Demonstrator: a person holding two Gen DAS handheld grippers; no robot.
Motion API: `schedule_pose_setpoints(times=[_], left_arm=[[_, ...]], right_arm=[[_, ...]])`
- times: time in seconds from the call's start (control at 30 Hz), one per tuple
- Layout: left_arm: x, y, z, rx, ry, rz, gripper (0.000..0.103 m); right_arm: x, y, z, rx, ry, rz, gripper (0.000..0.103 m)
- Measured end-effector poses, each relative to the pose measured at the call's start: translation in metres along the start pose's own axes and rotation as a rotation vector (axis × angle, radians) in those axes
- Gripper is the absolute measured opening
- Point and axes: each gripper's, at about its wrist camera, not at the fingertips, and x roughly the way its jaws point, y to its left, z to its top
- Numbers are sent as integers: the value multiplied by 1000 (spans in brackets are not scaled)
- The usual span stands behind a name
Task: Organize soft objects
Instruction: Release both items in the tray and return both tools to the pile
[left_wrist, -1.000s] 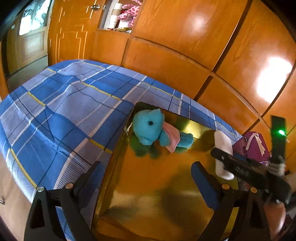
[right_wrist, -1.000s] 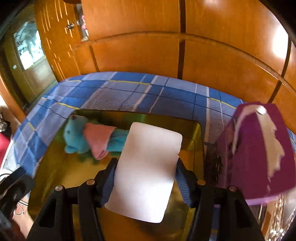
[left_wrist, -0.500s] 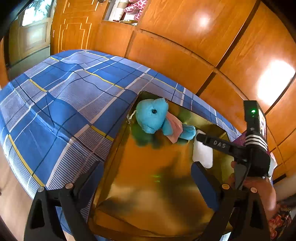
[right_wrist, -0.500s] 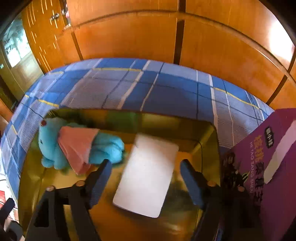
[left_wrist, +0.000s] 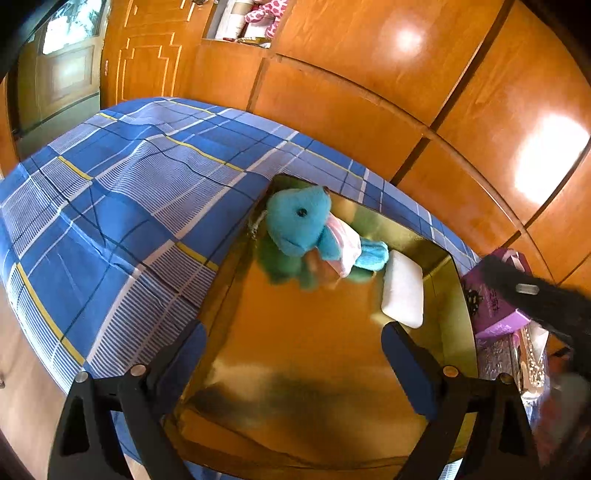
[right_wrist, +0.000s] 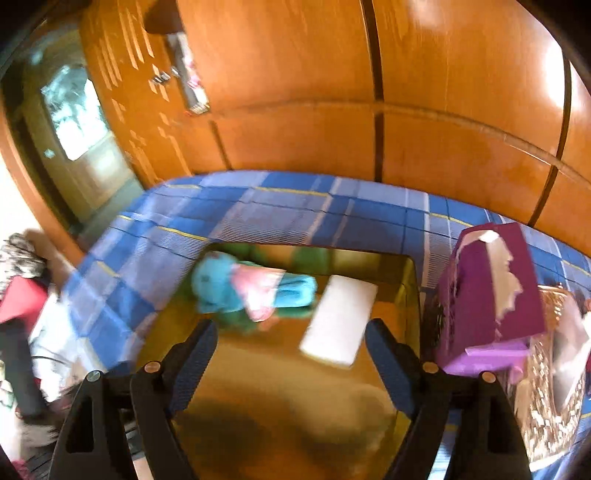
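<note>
1. No text, label, brand or number can be read anywhere.
2. The purple box carries dark printing, too small and blurred to make out in either view.

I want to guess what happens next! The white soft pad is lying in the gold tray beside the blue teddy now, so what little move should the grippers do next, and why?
Probably lift the right gripper clear of the gold tray. Its fingers stand apart and empty, while the white pad lies in the tray beside the blue teddy. Both look stowed, so it can go seek another soft thing.
</note>
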Motion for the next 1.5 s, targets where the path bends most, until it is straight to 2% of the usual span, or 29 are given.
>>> schedule_pose_setpoints(times=[0.13, 0.27, 0.37, 0.5, 0.63, 0.73, 0.9, 1.07, 1.2, 1.33, 1.5], left_arm=[[2, -13, -6, 28, 15, -25, 98], [0, -34, -11, 75, 20, -60, 101], [-2, -51, -15, 108, 22, -84, 102], [-5, -73, -21, 144, 32, -121, 102], [-6, -102, -30, 207, 47, -155, 103], [-8, -124, -36, 261, 58, -184, 103], [-13, -161, -48, 356, 82, -244, 103], [-21, -194, -63, 436, 96, -300, 103], [-24, -215, -79, 476, 118, -335, 103], [-28, -237, -89, 537, 117, -340, 103], [-32, -260, -91, 565, 105, -351, 103]], right_arm=[[-55, 0, -10, -33, -101, 35, 84], [-108, -16, -21, -53, -240, 2, 84], [-141, -45, -31, -7, -325, -42, 84], [-170, -105, -50, 139, -393, -129, 84], [-174, -167, -75, 285, -371, -250, 84], [-167, -218, -102, 396, -314, -333, 84], [-152, -302, -149, 503, -219, -478, 84], [-160, -392, -179, 641, -202, -547, 82], [-156, -452, -181, 718, -202, -511, 82], [-141, -461, -178, 723, -171, -453, 79], [-128, -416, -169, 585, -161, -179, 79]])
